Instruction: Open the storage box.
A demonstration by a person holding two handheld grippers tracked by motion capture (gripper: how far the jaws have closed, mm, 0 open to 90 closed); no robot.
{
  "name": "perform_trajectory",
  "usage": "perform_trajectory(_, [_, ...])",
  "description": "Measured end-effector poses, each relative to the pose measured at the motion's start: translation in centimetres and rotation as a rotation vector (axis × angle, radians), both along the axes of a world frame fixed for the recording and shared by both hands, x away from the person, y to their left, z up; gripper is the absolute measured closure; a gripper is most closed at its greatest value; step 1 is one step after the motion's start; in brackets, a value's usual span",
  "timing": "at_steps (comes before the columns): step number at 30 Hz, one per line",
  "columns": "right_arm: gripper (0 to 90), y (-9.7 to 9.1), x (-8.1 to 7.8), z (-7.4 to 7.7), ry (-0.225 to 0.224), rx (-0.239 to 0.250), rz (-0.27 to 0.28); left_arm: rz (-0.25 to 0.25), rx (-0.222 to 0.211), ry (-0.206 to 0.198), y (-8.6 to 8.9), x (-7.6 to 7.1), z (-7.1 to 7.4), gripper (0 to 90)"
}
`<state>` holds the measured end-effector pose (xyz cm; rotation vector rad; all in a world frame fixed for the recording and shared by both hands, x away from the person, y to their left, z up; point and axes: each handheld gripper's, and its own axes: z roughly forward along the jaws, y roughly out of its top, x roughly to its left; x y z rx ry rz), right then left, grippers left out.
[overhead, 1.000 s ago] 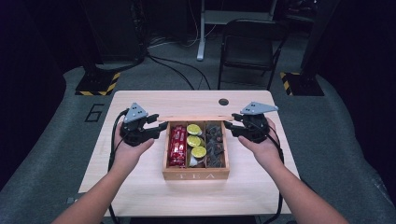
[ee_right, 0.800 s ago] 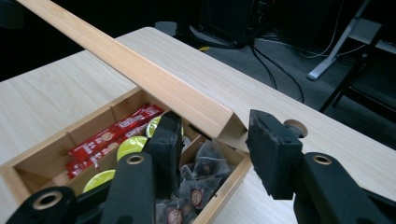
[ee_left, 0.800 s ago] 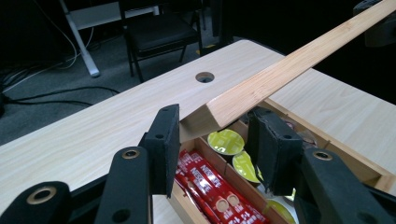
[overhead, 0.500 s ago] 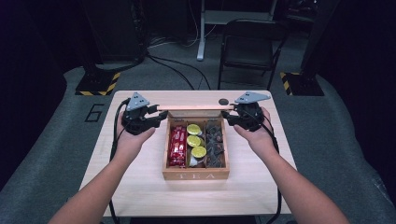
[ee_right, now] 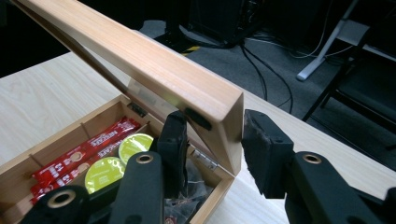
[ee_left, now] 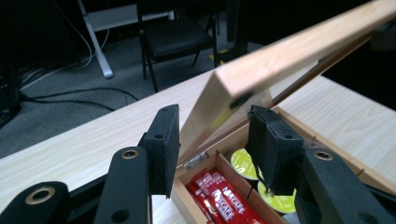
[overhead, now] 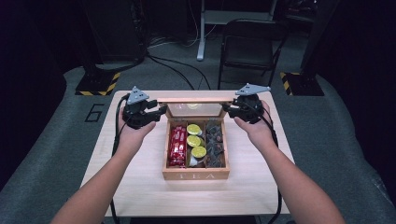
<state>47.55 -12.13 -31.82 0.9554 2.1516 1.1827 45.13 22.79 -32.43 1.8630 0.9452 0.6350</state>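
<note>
A wooden tea box [overhead: 196,176] sits mid-table with its glass-paned lid [overhead: 195,100] tilted up at the back. Inside lie red sachets [overhead: 178,144], lime-topped capsules [overhead: 194,140] and dark tea bags [overhead: 215,142]. My left gripper [overhead: 161,111] is shut on the lid's left corner; the lid [ee_left: 289,56] runs between its pads [ee_left: 215,149], and its jaws have just eased slightly. My right gripper [overhead: 227,108] is shut on the right corner; its jaws have just been closing, and the lid [ee_right: 140,60] sits between its pads [ee_right: 210,135]. Sachets [ee_right: 79,158] show below.
The light wooden table [overhead: 140,186] has bare room on both sides of the box and in front of it. Beyond its far edge stand a black folding chair [overhead: 250,42], floor cables, and two stand bases with hazard stripes [overhead: 98,84].
Both hands have moved toward the table's far edge and a little up, and the lid has swung from lying on the box to standing tilted open at the back.
</note>
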Motion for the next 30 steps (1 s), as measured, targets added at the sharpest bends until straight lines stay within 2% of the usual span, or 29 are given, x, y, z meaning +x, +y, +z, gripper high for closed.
perform_trajectory(7, [60.6,0.1,0.3,0.0,-0.010,0.006,-0.015,0.010,0.003,0.006,-0.6,1.0,-0.5,56.3])
perform_trajectory(10, [60.6,0.1,0.4,0.0,-0.007,0.011,-0.021,0.028,0.001,0.002,-0.7,1.4,-0.5,60.1])
perform_trajectory(15, [60.6,0.2,0.7,0.0,-0.013,0.007,-0.029,0.043,0.029,-0.008,-1.1,1.8,-0.4,61.8])
perform_trajectory(30, [56.4,0.8,1.9,-0.4,-0.015,0.017,-0.057,0.057,-0.009,0.007,-0.8,3.0,-0.3,63.3])
